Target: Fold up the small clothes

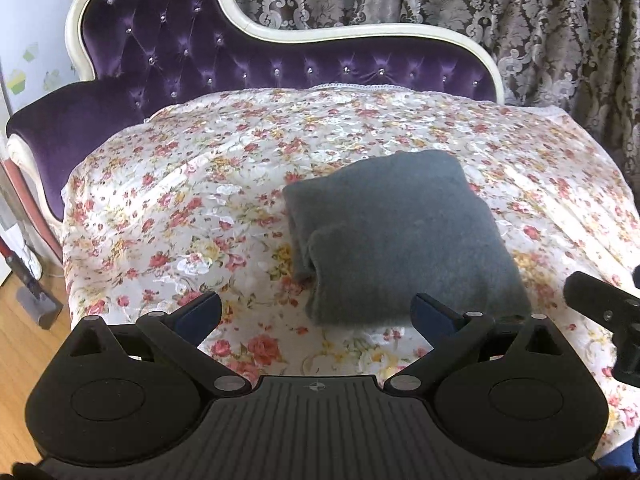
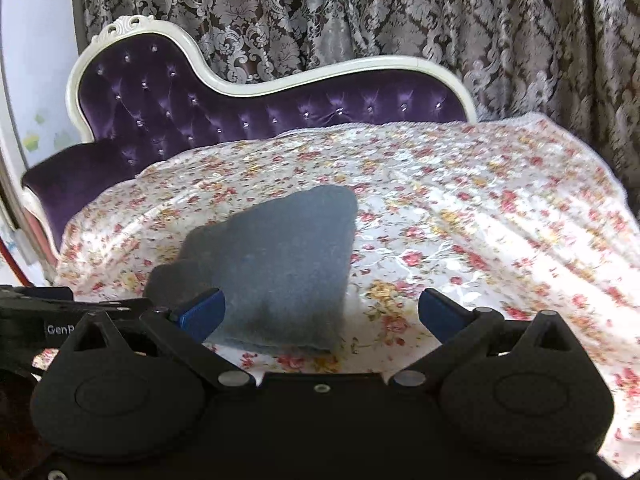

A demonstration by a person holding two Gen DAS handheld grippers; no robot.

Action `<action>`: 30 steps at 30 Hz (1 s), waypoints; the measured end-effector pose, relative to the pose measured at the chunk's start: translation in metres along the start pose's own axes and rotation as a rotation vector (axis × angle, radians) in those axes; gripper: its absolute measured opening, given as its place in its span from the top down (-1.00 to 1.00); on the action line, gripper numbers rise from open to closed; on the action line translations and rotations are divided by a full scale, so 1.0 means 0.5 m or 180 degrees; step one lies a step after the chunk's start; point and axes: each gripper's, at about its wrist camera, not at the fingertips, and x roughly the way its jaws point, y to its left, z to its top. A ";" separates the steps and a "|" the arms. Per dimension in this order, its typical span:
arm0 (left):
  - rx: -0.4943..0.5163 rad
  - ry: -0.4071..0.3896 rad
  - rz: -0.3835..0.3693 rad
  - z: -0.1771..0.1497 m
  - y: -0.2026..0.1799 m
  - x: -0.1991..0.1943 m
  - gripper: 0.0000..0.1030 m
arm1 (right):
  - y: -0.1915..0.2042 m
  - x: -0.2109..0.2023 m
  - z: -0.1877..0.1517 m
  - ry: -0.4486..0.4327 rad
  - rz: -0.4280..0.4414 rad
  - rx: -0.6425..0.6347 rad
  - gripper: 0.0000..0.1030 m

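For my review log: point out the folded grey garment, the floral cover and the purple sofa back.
folded grey garment (image 1: pixel 404 236), left wrist view, middle of its top layer.
floral cover (image 1: pixel 168 208), left wrist view, bare patch left of the garment.
purple sofa back (image 2: pixel 160 92), right wrist view, tufted velvet panel.

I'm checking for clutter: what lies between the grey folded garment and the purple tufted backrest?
Only the floral bedspread; both wrist views show nothing else between the grey folded garment and the purple tufted backrest.
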 end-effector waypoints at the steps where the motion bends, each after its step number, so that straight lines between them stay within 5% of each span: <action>1: -0.0010 0.0011 -0.0003 -0.001 0.000 0.000 -0.99 | 0.004 -0.006 -0.003 -0.0029 -0.0028 -0.0013 -0.99; 6: -0.0032 0.0085 -0.0055 -0.009 0.002 0.000 -0.99 | 0.013 -0.015 -0.003 0.0018 -0.0171 0.0019 -0.99; 30: -0.0002 0.0209 -0.0001 -0.018 0.006 0.003 -0.99 | 0.022 0.009 -0.007 0.0279 0.0059 0.0076 -0.99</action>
